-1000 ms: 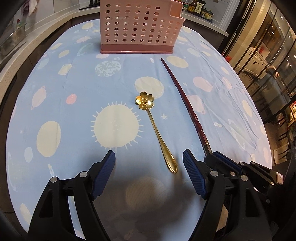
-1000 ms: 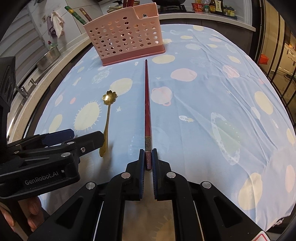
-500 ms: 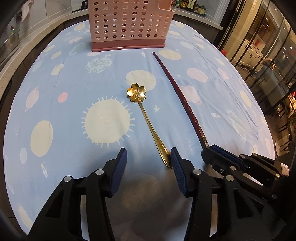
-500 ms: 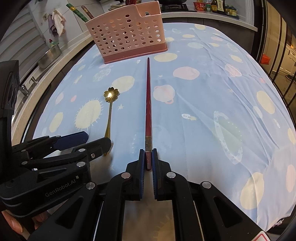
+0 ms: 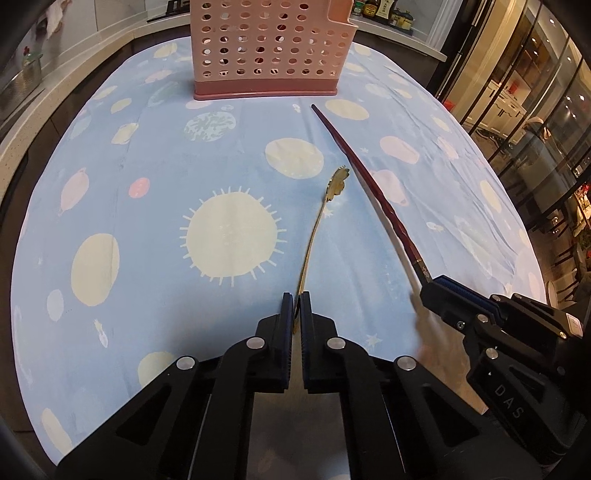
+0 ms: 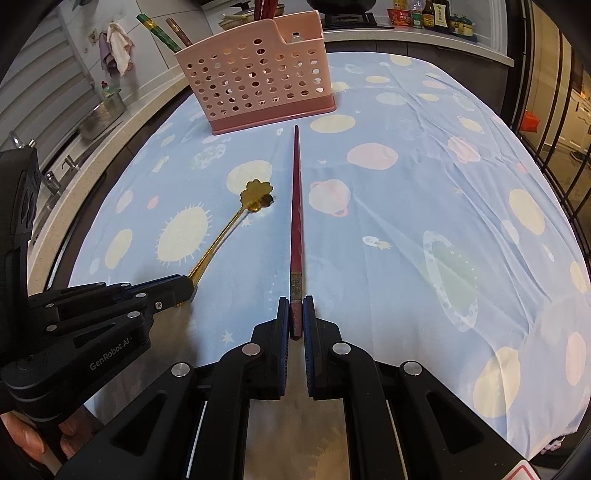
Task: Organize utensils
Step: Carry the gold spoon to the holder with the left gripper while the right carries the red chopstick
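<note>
Blue planet-print worktop (image 5: 110,177), pink holder (image 5: 271,48) far. Left gripper (image 5: 295,301) fingers have just closed on gold spoon (image 5: 314,236) handle tip; right gripper (image 6: 295,306) clamps red chopstick (image 6: 295,206) end. Risk: end grips, long utensils may pivot or slip when lifted.

Black gripper (image 5: 295,301) – blue pads, silver screws, "GenRobot.AI" lettering.

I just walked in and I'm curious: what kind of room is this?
Most likely a home kitchen. Sauce bottles line the counter at the back, a steel pot stands by a tap on the left, and a pink utensil rack sits on the cloth-covered table.
</note>
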`<control>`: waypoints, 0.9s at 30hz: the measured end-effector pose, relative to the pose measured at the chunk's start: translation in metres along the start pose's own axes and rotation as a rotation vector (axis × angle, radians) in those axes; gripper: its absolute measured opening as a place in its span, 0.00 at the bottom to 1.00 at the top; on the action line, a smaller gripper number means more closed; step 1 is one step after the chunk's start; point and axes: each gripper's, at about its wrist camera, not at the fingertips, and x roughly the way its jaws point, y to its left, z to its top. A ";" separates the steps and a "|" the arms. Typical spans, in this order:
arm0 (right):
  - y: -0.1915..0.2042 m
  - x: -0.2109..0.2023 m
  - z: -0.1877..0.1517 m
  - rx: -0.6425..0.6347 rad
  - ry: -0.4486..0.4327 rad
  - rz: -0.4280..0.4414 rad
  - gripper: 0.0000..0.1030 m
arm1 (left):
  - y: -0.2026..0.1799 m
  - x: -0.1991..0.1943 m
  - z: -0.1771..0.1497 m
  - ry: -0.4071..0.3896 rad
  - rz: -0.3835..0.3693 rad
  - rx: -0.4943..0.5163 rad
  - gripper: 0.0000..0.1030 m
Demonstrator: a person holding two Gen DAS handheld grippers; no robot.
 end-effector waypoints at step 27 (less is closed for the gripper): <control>0.011 -0.085 0.084 0.004 -0.253 0.113 0.07 | 0.020 -0.096 0.075 -0.229 0.050 -0.046 0.01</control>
